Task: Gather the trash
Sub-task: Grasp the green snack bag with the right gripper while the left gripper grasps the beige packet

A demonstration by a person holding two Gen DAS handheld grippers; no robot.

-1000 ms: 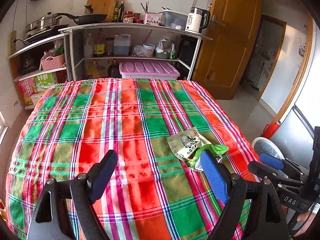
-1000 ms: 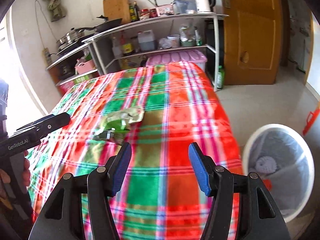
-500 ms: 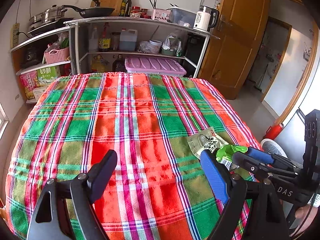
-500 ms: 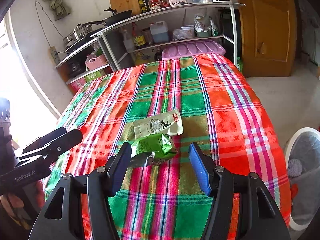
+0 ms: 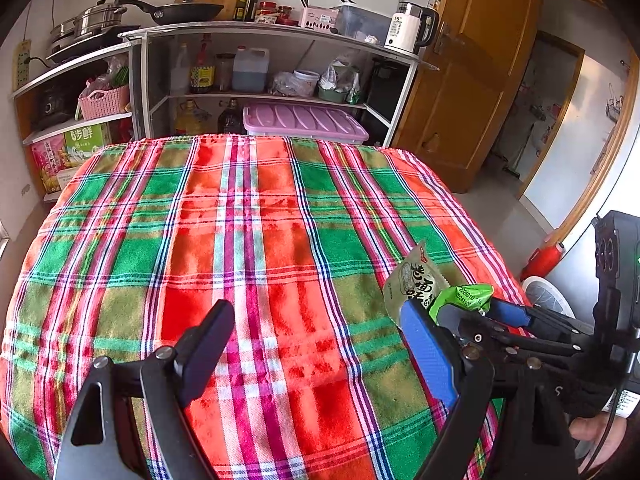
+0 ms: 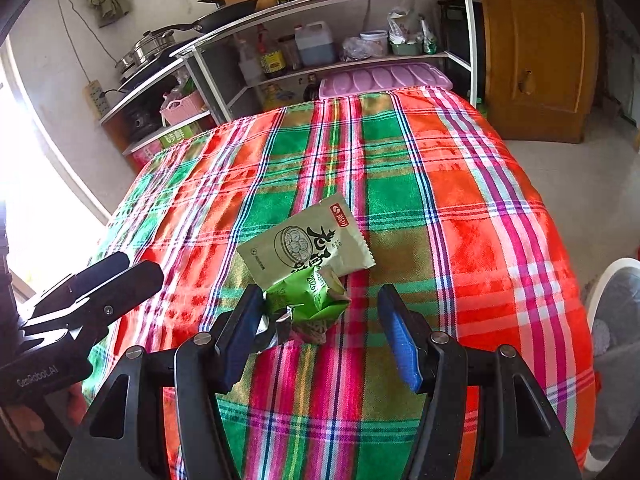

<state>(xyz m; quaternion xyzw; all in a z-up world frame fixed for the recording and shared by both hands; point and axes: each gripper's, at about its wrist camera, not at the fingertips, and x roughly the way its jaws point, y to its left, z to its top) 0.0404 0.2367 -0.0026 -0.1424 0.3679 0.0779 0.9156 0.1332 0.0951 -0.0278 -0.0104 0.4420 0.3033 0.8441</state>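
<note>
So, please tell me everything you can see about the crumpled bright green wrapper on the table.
The crumpled green wrapper is thin, glossy plastic film with a silvery inside and small printed text. It lies bunched up on the plaid tablecloth, overlapping the near edge of the flat pale green packet. It sits between the open fingers of the right gripper; the left pad looks at its edge, contact unclear.

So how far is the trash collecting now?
Done: little; something pale already lies in the white bin. In hand: the right gripper, jaws just narrowing, straddles the crumpled bright-green wrapper, not yet pinched. Left: this wrapper and the flat pale-green snack packet are both on the plaid cloth.
</note>
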